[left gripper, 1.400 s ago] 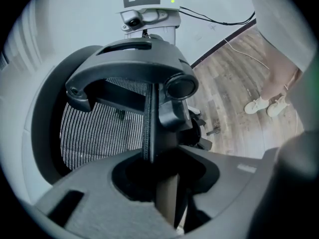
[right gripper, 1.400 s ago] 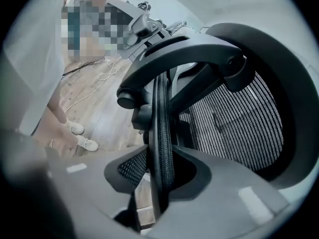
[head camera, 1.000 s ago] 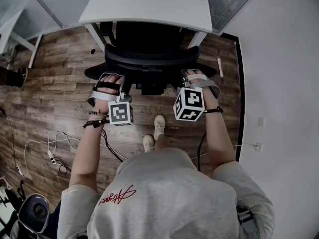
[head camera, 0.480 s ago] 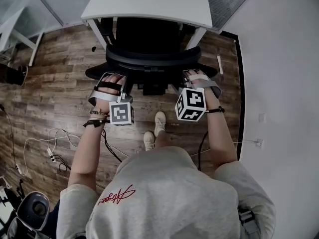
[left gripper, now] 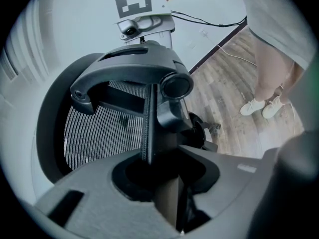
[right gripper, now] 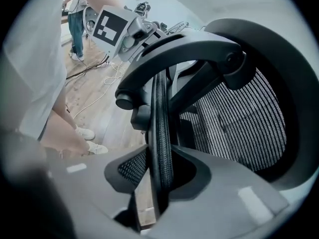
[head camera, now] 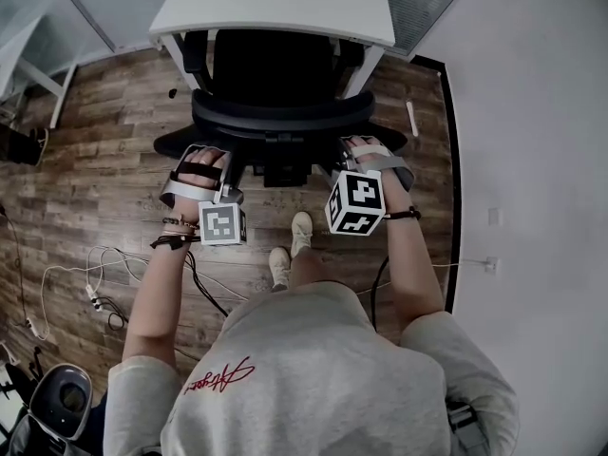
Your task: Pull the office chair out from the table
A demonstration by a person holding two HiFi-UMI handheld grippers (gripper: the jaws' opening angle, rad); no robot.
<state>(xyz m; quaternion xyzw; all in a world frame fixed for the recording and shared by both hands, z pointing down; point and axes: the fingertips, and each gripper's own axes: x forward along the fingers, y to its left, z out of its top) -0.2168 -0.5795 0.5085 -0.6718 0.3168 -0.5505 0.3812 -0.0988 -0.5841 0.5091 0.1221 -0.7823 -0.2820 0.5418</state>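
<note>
Looking down from the head view, we see both tools locked onto the office chair [head camera: 275, 112], one on each side of its back. The left gripper [left gripper: 160, 183] is clamped: its two dark jaws press from either side on the thin black rim [left gripper: 148, 118] of the backrest, which runs straight up between them. Just beyond those jaws and to their left spreads the backrest mesh [left gripper: 94, 128], and above it arches a curved black bar [left gripper: 132, 66]. The right gripper [right gripper: 158, 183] matches it, jaws pinching the ribbed rim on the other side of the back, with the mesh off to its right. Each tool's marker cube sits behind its hand, nearer the person: the left cube [head camera: 221, 223] and the right cube [head camera: 355, 201]. Ahead of both grippers, the chair's seat reaches under the white table [head camera: 275, 3], while the backrest stands just outside the table's near edge. Behind the grippers, between the two forearms, we spot the person's pale shoes [head camera: 290, 245] on the wooden floor [head camera: 95, 160]. Loose cables [head camera: 104, 288] lie well off to the left gripper's outer side.
</note>
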